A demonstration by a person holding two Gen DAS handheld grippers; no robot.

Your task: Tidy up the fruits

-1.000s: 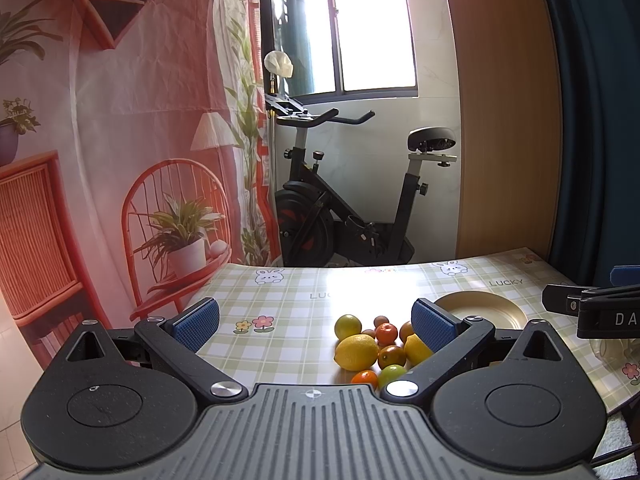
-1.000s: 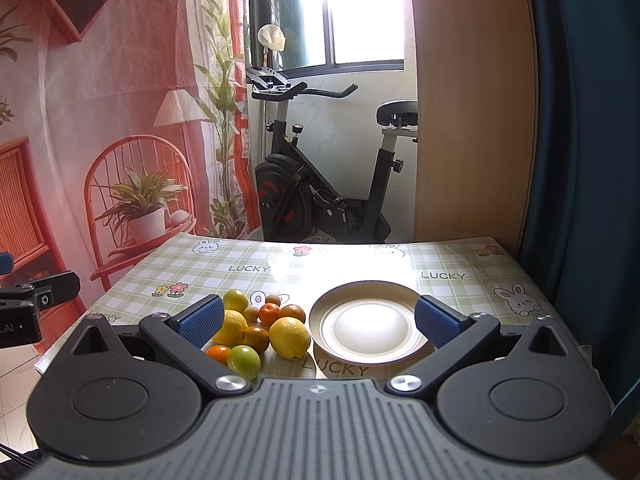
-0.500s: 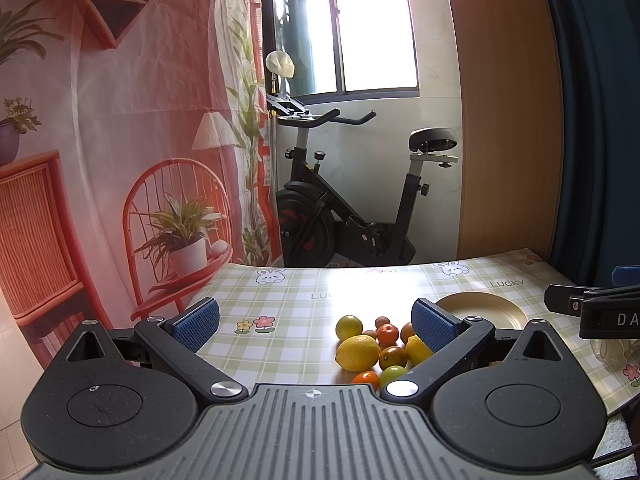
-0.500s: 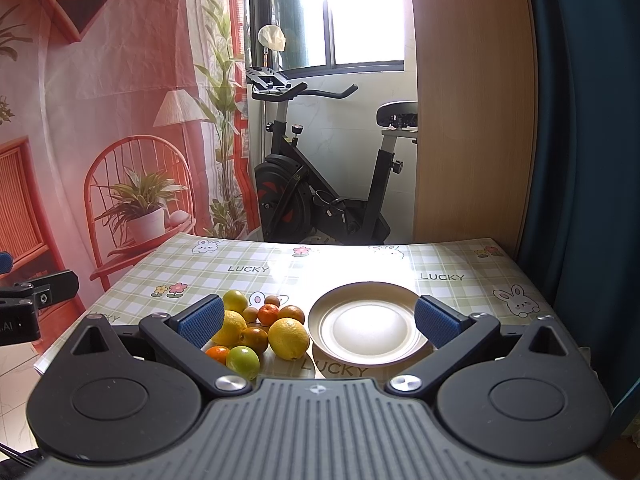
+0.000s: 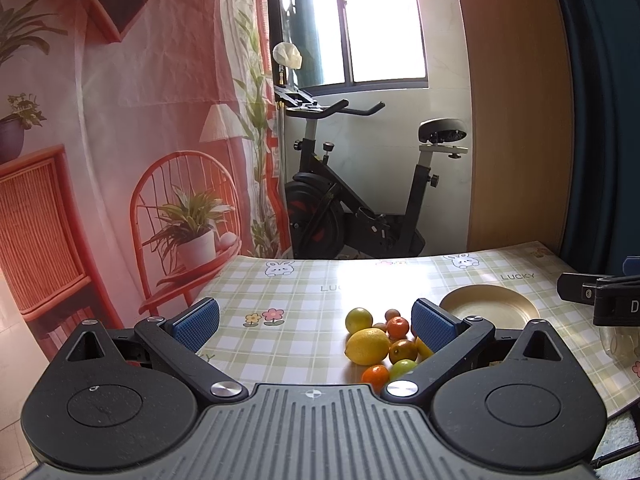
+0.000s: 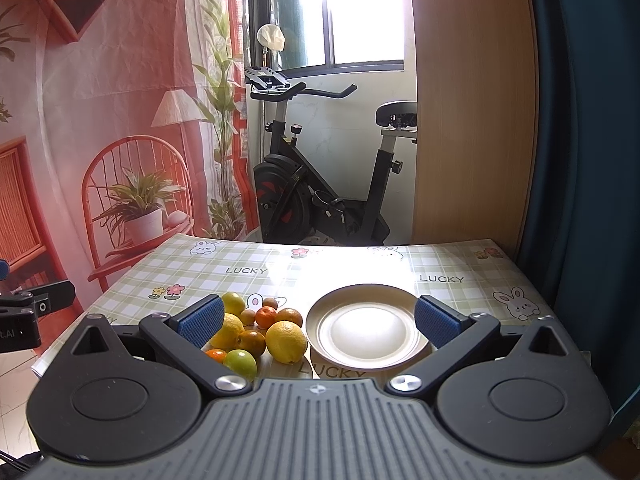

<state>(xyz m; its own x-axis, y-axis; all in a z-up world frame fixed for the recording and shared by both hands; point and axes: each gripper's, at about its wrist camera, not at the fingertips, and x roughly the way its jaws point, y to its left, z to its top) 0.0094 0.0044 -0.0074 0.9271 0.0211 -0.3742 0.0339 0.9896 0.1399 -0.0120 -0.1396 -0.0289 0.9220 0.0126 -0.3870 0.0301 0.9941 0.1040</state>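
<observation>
Left wrist view: the left gripper (image 5: 315, 322) hangs spread wide and empty above the checked tablecloth (image 5: 296, 300). The fruit pile (image 5: 382, 340) lies beside its right finger, which hides part of it. The lemon (image 5: 367, 345) lies with its long axis roughly left-right. The gold plate (image 5: 490, 306) is half hidden.

Right wrist view: the right gripper (image 6: 318, 320), also spread and empty, shows the whole plate (image 6: 366, 328), bare, just right of the pile (image 6: 256, 334), perhaps 9 fruits.

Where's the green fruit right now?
In the right wrist view, the green fruit sits at the pile's near edge, between a small orange and a big lemon.
</observation>
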